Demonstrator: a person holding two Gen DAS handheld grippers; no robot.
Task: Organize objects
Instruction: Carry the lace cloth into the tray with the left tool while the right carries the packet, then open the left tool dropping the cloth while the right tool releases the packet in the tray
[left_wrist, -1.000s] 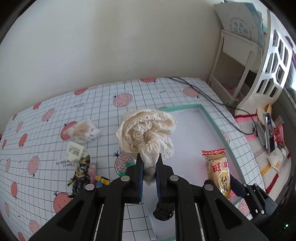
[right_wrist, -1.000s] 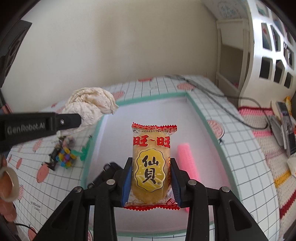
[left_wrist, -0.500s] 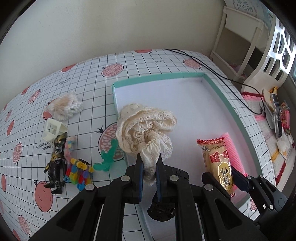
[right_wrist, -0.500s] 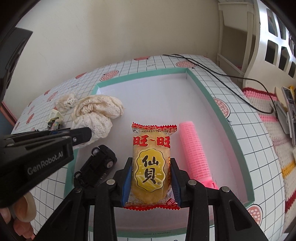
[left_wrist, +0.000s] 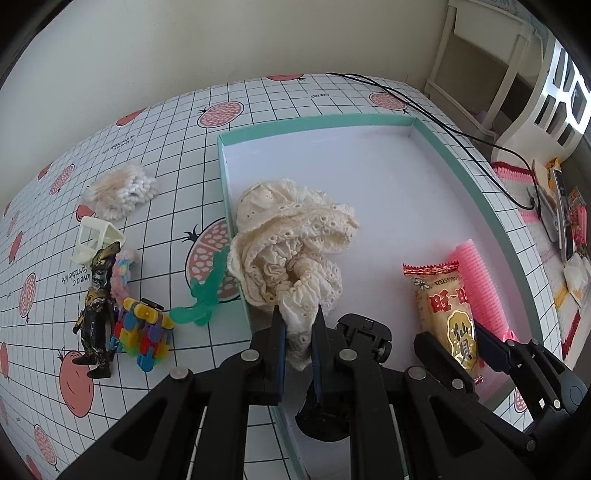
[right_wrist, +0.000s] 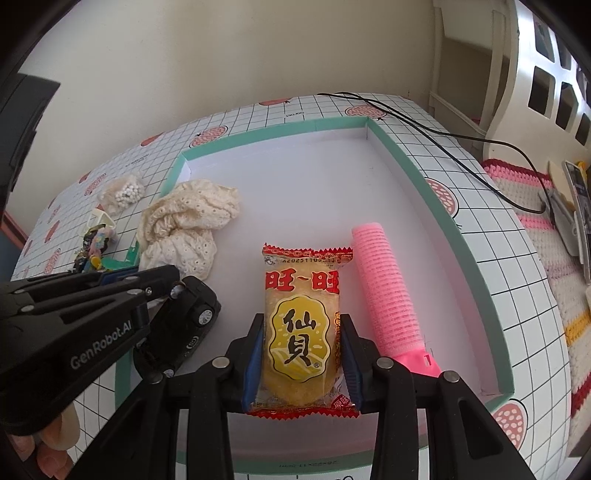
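A table under a grid cloth (left_wrist: 166, 155) printed with pink fruit carries a shallow white tray with a teal rim (left_wrist: 317, 123). Inside the tray, by its left wall, a cream lace cloth (left_wrist: 291, 240) lies bunched, one fold pinched between the narrow-set jaws of the left gripper (left_wrist: 298, 334). Just beside that gripper, at the tray's near edge, sits a black toy car (right_wrist: 184, 325), partly hidden under the gripper's arms. The right gripper (right_wrist: 301, 350) clamps a yellow rice-cracker packet (right_wrist: 301, 325) over the tray floor, with a pink hair roller (right_wrist: 384, 295) lying just beside it on the right. Outside the tray to the left stand a dark action figure (left_wrist: 98, 310), a block of coloured bricks (left_wrist: 144, 332), a green plastic toy (left_wrist: 203, 295), a white frame piece (left_wrist: 98, 240) and a bag of white beads (left_wrist: 122, 190). A black cable (left_wrist: 443, 125) trails across the far right corner.
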